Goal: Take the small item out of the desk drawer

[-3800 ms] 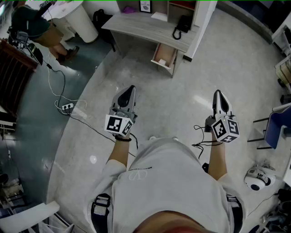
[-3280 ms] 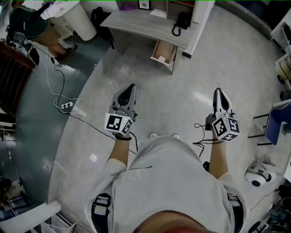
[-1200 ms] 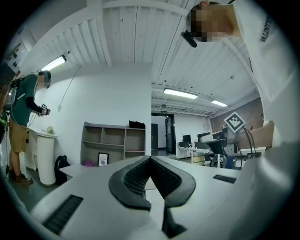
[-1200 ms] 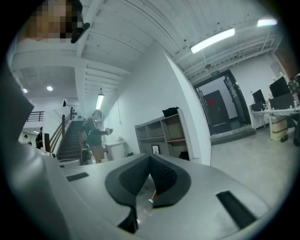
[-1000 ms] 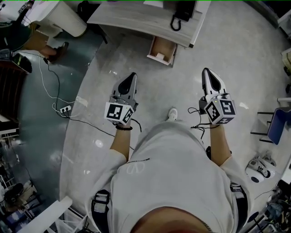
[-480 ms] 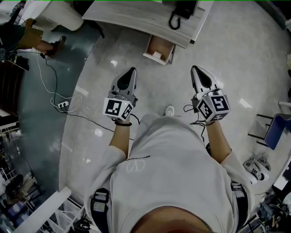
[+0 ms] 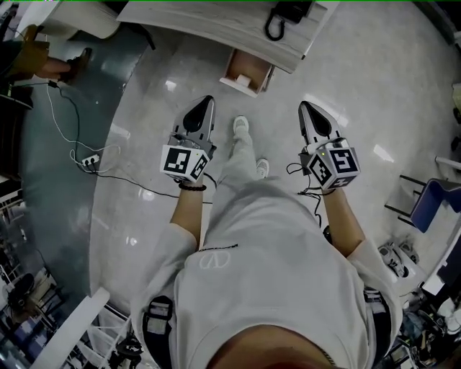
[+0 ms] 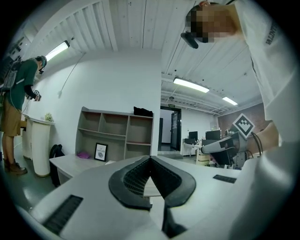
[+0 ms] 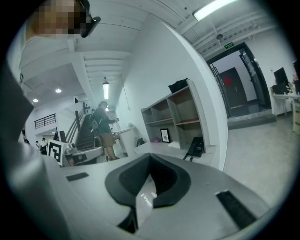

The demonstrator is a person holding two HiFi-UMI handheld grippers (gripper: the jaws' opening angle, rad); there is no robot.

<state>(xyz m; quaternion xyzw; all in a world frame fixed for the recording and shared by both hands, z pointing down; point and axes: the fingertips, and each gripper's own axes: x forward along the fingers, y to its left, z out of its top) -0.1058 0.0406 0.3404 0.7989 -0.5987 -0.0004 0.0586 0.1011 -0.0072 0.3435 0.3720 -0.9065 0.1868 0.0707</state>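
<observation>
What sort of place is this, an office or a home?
Most likely an office or lab workspace: a grey desk with an open drawer, a black desk phone on it, and an open shelf unit against the wall.

The desk drawer (image 7: 240, 63) hangs open, a small white item (image 7: 245, 81) lying inside.
</observation>
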